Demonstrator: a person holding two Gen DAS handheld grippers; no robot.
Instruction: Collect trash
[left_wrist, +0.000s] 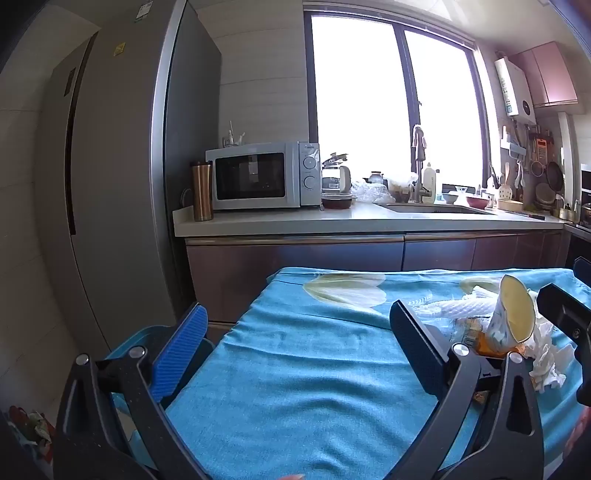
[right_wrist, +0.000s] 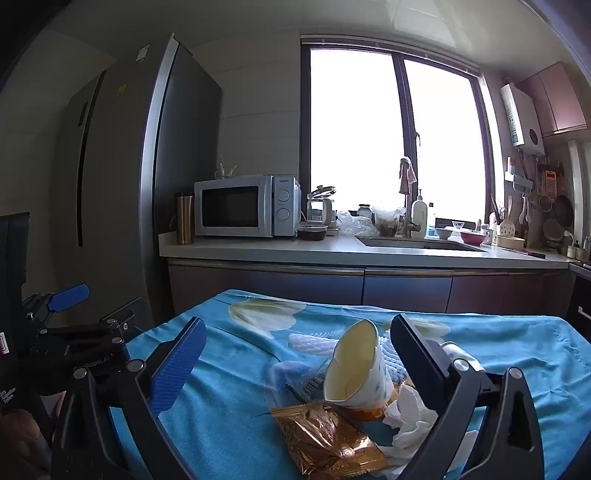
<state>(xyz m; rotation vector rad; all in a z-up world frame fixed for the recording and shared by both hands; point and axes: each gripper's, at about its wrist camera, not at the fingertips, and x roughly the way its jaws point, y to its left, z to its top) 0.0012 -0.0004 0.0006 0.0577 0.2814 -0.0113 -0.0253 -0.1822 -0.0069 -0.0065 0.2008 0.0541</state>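
A heap of trash lies on the table's blue flowered cloth (right_wrist: 236, 406). It holds a crushed paper cup (right_wrist: 358, 365) tilted with its mouth towards me, a gold foil wrapper (right_wrist: 325, 439), crumpled white tissue (right_wrist: 410, 417), a clear wrapper with a barcode (right_wrist: 308, 386) and white foam netting (right_wrist: 314, 343). My right gripper (right_wrist: 299, 360) is open, hovering with the heap between its fingers, the pads apart from it. My left gripper (left_wrist: 299, 350) is open over bare cloth, left of the cup (left_wrist: 513, 314) and tissue (left_wrist: 546, 365). Each gripper shows at the edge of the other's view.
A teal rim (left_wrist: 147, 332) of something sits below the table's left edge; I cannot tell what it is. Beyond the table runs a kitchen counter (left_wrist: 332, 218) with a microwave (left_wrist: 258, 177), a metal tumbler (left_wrist: 202, 192) and a sink. A tall fridge (left_wrist: 122, 184) stands at left.
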